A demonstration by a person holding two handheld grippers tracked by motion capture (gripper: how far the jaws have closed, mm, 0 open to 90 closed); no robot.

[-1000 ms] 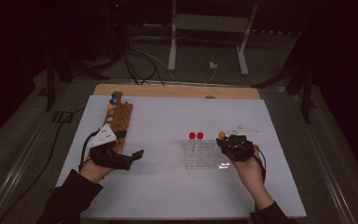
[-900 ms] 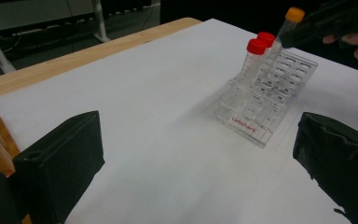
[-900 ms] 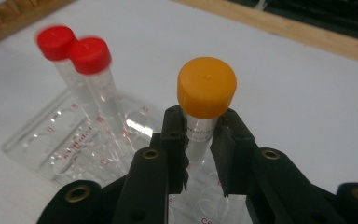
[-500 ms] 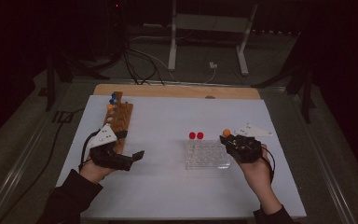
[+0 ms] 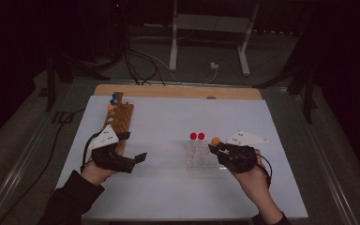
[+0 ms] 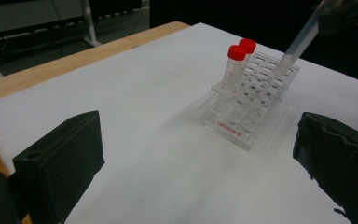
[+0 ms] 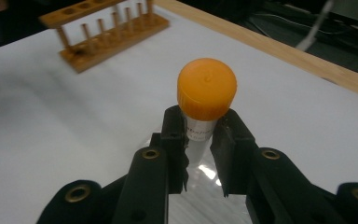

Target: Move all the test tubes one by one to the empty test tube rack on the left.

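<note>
Tabletop (image 5: 168, 197): white sheet over a wooden board, wood edge showing at the far side.

Wooden rack (image 5: 118, 118): far left of the tabletop, w/ blue- and orange-capped tubes at its far end. In the right gripper view it sits blurred in the background (image 7: 107, 32).

Clear plastic rack (image 5: 202, 155): centre-right, flat on the sheet; red lettering on its near face (image 6: 247, 105). Two red-capped tubes (image 5: 197, 136) stand upright in its far row, side by side.

Left tongs (image 5: 133, 159): near end of the wooden rack, jaws wide apart, nothing between them; they point toward the clear rack.

Right tongs (image 5: 218, 149): at the clear rack's right edge, jaws closed on the orange-capped tube (image 7: 204, 100), gripping just below the cap. Left gripper view shows the tube tilted, its lower end at the rack's far-right cells (image 6: 296, 46); whether the tip sits inside a cell – cannot tell.
</note>
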